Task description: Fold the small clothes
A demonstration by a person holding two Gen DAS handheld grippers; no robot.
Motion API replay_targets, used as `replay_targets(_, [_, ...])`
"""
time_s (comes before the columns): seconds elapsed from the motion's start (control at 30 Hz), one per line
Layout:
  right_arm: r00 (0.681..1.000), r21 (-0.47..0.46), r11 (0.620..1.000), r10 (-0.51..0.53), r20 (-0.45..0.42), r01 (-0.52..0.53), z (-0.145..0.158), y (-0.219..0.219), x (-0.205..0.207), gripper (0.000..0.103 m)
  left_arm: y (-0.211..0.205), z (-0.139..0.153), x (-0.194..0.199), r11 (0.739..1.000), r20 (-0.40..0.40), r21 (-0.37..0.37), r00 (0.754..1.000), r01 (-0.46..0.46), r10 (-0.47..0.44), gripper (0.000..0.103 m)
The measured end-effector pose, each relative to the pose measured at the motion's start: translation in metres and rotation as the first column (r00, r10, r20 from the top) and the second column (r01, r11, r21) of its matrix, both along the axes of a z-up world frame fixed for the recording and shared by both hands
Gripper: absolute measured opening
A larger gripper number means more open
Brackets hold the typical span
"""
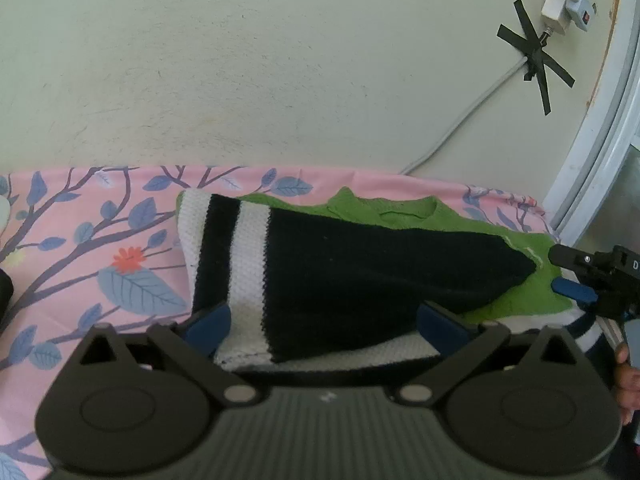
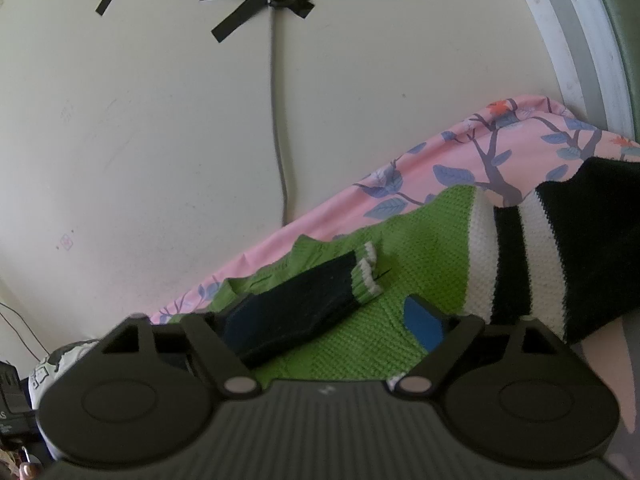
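A small knit sweater, green at the body with black and white stripes, lies on a pink floral sheet (image 1: 80, 248). In the left wrist view its black sleeve (image 1: 360, 264) is folded across the green body (image 1: 528, 292). My left gripper (image 1: 324, 324) is open, its blue pads either side of the striped hem, not gripping. My right gripper (image 2: 332, 328) is open over the green body (image 2: 360, 340), with the other black sleeve and its green cuff (image 2: 320, 292) lying between the fingers. The right gripper also shows in the left wrist view (image 1: 576, 280).
A cream wall rises right behind the bed, with a grey cable (image 1: 472, 112) held by black tape (image 1: 536, 56) and a white plug strip (image 1: 568, 4). A white door frame (image 1: 600, 140) stands at the right. The sheet extends to the left.
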State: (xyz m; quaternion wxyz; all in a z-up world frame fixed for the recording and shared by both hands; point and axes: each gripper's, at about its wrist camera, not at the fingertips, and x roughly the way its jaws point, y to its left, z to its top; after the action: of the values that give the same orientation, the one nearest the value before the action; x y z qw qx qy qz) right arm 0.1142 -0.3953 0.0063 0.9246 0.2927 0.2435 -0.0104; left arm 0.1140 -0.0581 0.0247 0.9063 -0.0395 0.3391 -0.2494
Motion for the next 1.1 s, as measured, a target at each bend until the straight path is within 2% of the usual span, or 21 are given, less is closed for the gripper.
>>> replay_targets(0.23, [1.0,0.009,1.0,0.0,0.001,0.0,0.0,-0.001,0.001,0.084,0.01,0.0,0.002,0.997,-0.015,-0.072,1.0,-0.007,0.006,0.103])
replay_targets(0.33, [1.0,0.01,1.0,-0.001,0.001,0.001,0.0,-0.001,0.001,0.084,0.01,-0.001,0.003,0.997,-0.014,-0.076,1.0,-0.008,0.007,0.103])
replay_targets(0.47, [1.0,0.01,1.0,-0.001,0.001,0.001,0.0,-0.001,0.001,0.084,0.001,-0.001,0.001,1.0,-0.004,-0.016,1.0,-0.013,0.013,0.103])
replay_targets(0.63, [1.0,0.01,1.0,-0.001,0.001,0.001,0.0,-0.001,0.001,0.085,-0.022,-0.003,-0.006,0.986,0.022,0.165,1.0,0.015,-0.019,0.103])
replay_targets(0.7, [1.0,0.01,1.0,-0.001,0.001,0.001,0.0,-0.001,0.001,0.085,-0.026,-0.003,-0.008,0.979,0.029,0.2,0.999,0.023,-0.029,0.103])
replay_targets(0.9, [1.0,0.011,1.0,-0.001,0.001,0.001,0.0,-0.001,0.001,0.085,-0.011,-0.002,-0.002,0.993,0.007,0.113,0.999,0.037,-0.038,0.103])
replay_targets(1.1, [1.0,0.011,1.0,-0.001,0.001,0.001,0.0,-0.001,0.001,0.085,-0.016,-0.002,-0.003,0.989,0.012,0.144,0.999,0.043,-0.045,0.103])
